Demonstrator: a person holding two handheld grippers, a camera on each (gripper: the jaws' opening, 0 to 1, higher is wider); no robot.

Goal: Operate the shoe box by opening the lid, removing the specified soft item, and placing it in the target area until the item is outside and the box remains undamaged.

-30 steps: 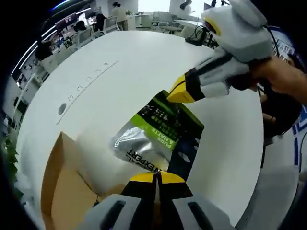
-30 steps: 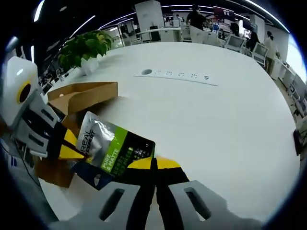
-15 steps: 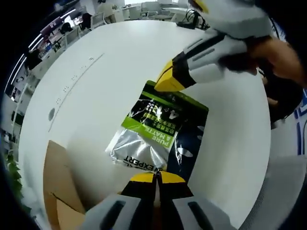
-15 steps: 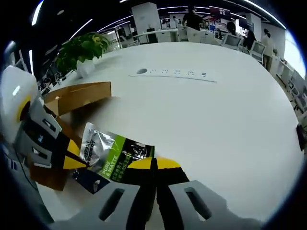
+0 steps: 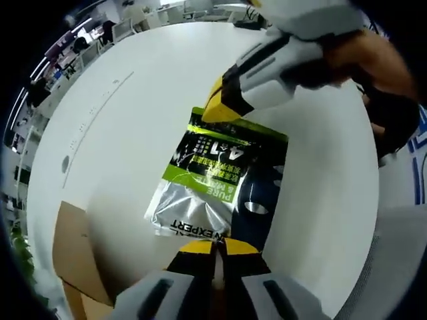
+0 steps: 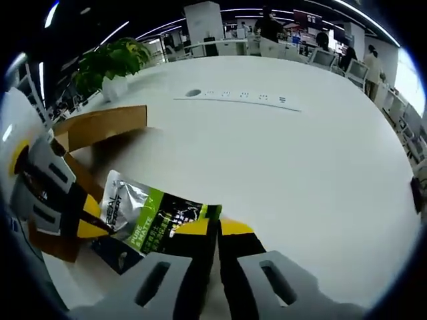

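1. Your left gripper has jaws pinched tight on one end of the pouch; yellow tips meet w/ no gap.
2. Your right gripper is clamped on the opposite end of the same pouch, tips together.
3. Pouch (silver/green/black foil bag) is stretched between both grippers over the white table, outside the box.
4. Cardboard shoe box sits open on the table nr the pouch. Can't tell if pouch touches the table.
5. Potted plant stands at far table edge; power strip lies mid-table.
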